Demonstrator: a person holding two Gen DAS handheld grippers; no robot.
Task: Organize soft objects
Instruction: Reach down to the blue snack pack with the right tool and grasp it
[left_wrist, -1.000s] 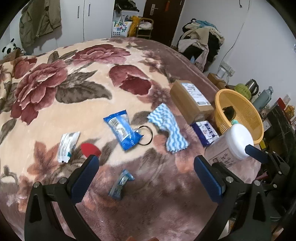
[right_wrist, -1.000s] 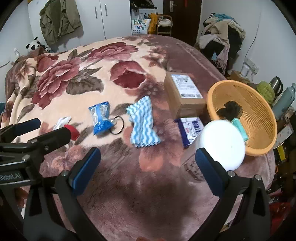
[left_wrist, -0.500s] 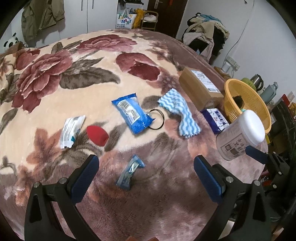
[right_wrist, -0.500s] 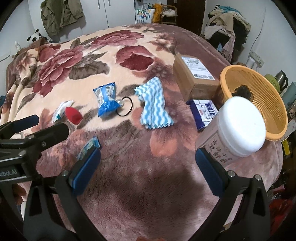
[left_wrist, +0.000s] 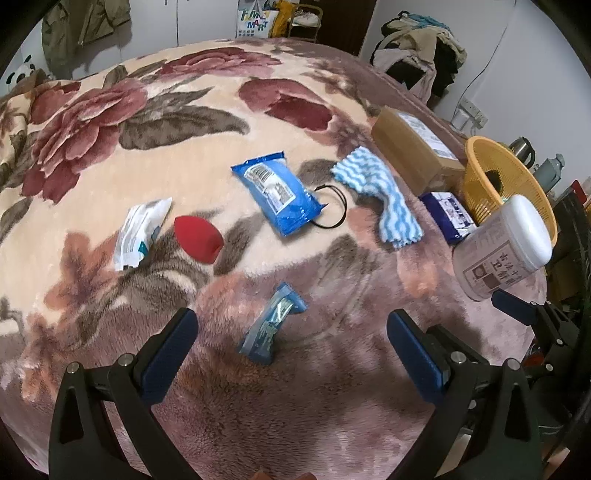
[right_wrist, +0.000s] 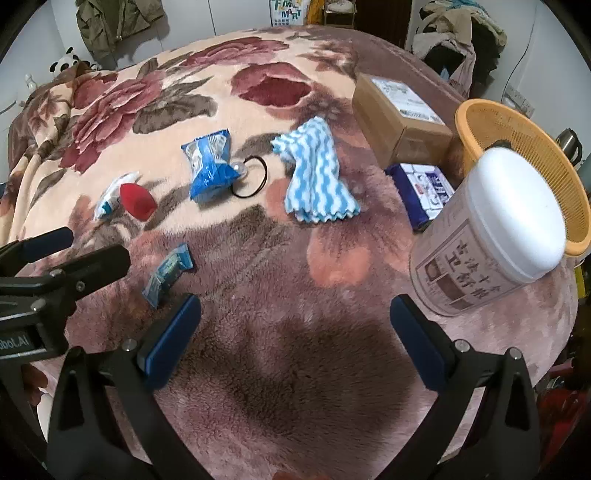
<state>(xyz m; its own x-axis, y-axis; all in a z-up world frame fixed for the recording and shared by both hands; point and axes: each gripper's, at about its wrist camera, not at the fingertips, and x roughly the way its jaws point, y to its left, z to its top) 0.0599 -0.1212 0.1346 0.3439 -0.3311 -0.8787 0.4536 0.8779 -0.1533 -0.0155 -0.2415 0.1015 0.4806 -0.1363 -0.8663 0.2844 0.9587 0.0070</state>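
Blanket (left_wrist: 110, 192) holds three blue packets, one striped cloth (left_wrist: 380, 199).

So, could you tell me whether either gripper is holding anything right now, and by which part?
Nothing is held. The left gripper and the right gripper both stand open and empty above the floral plush blanket.

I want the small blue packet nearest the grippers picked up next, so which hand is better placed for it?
Probably left. The left gripper, jaws open, has the small blue packet lying almost centred ahead; for the right gripper it lies off to the left.
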